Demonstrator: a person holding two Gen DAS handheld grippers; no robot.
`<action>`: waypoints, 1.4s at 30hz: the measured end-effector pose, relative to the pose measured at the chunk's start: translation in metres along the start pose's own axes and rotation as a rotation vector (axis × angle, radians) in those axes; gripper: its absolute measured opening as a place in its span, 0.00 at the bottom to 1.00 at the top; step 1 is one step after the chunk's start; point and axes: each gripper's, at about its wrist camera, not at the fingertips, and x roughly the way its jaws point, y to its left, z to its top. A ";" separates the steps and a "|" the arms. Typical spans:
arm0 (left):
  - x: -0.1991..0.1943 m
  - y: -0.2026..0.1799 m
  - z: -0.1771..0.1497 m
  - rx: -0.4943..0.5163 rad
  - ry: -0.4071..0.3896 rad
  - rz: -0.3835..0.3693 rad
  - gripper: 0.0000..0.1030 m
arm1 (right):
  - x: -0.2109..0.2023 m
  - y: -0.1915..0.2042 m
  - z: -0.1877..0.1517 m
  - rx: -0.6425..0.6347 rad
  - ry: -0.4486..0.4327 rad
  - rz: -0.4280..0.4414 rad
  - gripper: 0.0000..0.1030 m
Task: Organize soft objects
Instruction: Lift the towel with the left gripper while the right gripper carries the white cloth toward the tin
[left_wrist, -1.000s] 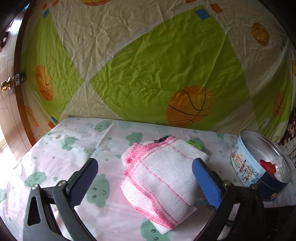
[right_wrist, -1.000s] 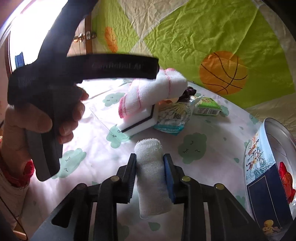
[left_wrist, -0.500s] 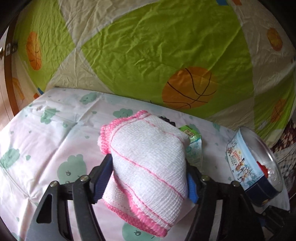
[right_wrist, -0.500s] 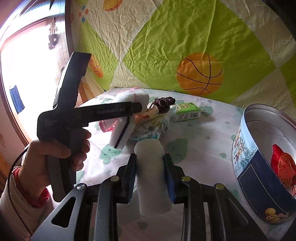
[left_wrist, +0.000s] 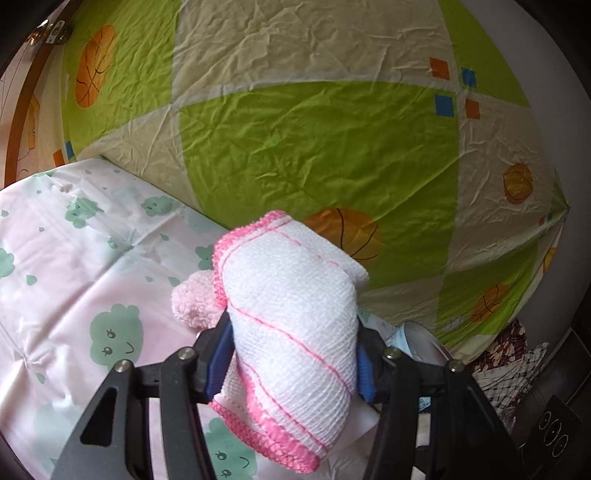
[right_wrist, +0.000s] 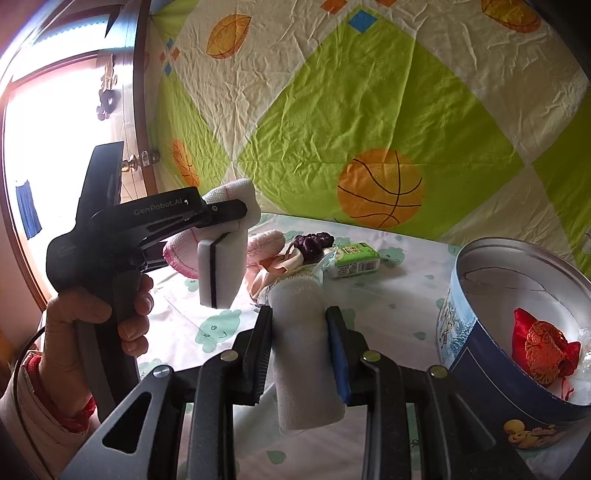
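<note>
Pink-edged white woven cloth (left_wrist: 295, 332), folded thick, sits clamped in the left claw (left_wrist: 291, 354), whose jaws have just been closing onto it; a white sponge with a dark middle layer (right_wrist: 218, 273) hangs with it, clear of the table (right_wrist: 399, 295). The right claw (right_wrist: 301, 354) is clenched on a rolled white towel (right_wrist: 303, 354), just left of the round blue tin (right_wrist: 491, 384), which holds a red embroidered pouch (right_wrist: 543, 347). Both pickups look done, so carrying is the step in hand. Next, each bundle likely needs bringing over the tin's open mouth before letting go. A fluffy pink piece (right_wrist: 266, 243), a dark purple scrunchie (right_wrist: 314, 243) and a green packet (right_wrist: 354, 260) lie left of the tin.
</note>
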 end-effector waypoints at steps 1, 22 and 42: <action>0.002 0.000 -0.001 0.005 0.003 0.012 0.53 | 0.001 -0.001 0.000 0.004 0.006 0.003 0.30; -0.009 -0.021 -0.011 0.206 -0.096 0.160 0.26 | -0.009 -0.009 0.002 0.031 -0.050 -0.034 0.30; -0.019 -0.101 -0.048 0.351 -0.187 0.027 0.27 | -0.056 -0.047 0.021 0.008 -0.227 -0.176 0.30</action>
